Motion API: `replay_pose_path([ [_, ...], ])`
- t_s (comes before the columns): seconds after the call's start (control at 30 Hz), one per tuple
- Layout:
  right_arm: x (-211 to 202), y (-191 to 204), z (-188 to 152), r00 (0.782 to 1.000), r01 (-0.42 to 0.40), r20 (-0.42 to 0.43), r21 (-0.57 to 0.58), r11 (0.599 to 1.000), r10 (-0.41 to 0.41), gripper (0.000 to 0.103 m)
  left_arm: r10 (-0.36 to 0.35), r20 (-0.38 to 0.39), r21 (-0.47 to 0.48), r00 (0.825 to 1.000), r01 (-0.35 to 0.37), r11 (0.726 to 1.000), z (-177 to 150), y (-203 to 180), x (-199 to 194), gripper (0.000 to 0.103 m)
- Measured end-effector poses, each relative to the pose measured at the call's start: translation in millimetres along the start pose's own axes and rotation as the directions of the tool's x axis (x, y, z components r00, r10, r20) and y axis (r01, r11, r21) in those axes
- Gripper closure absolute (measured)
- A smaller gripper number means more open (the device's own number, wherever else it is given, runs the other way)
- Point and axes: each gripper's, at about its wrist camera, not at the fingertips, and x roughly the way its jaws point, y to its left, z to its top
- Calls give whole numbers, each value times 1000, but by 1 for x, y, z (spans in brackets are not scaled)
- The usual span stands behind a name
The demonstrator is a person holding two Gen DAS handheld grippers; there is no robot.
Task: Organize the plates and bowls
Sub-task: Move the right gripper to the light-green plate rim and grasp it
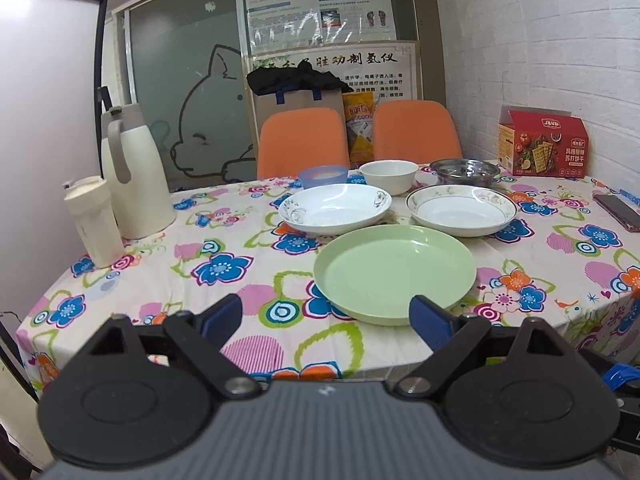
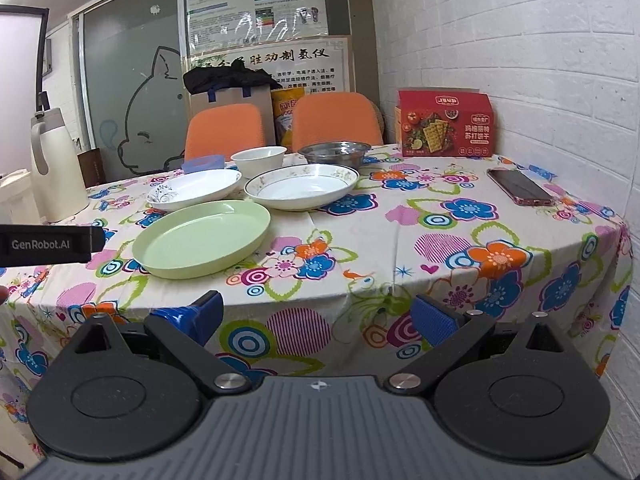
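My left gripper (image 2: 52,245) enters the right wrist view only as a black bar cut by the left edge. The blue bowl (image 2: 203,163) sits half hidden behind the white plate (image 2: 195,189). Poster text (image 1: 316,0) is too small for me to read.

On the tabletop (image 1: 240,280), the big plate (image 1: 394,274) lies in front. Behind it, two deep plates sit side by side, one left (image 1: 334,208), one right (image 1: 460,210). Three bowls stand behind those. The phone (image 2: 520,186) lies far right.
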Motion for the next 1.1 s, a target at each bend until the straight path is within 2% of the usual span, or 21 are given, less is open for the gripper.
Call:
replay_pose_path([
  [0.27,36,21,30,992,-125,-17,-48,991,124,15,-21,-82,-31,996,19,999,18,17,38,12],
  [0.4,66,22,44,980,-194,-43,-21,981,193,15,-62,-143,-106,988,47,993,27,40,66,12],
  [0.57,118,25,65,979,-179,-103,-3,984,178,15,-94,-206,-146,974,64,987,37,53,111,12],
  [0.67,150,31,70,972,-186,-152,-21,982,181,15,-127,-231,-159,964,92,983,43,53,137,12],
  [0.77,174,37,67,961,-185,-214,-34,982,173,15,-131,-255,-146,958,95,985,46,51,161,12],
  [0.93,195,48,65,945,-212,-270,-67,975,186,15,-155,-266,-112,952,129,985,47,49,184,12],
  [1.1,197,57,60,949,-212,-265,-132,968,171,14,-195,-292,-90,936,176,980,44,46,200,13],
])
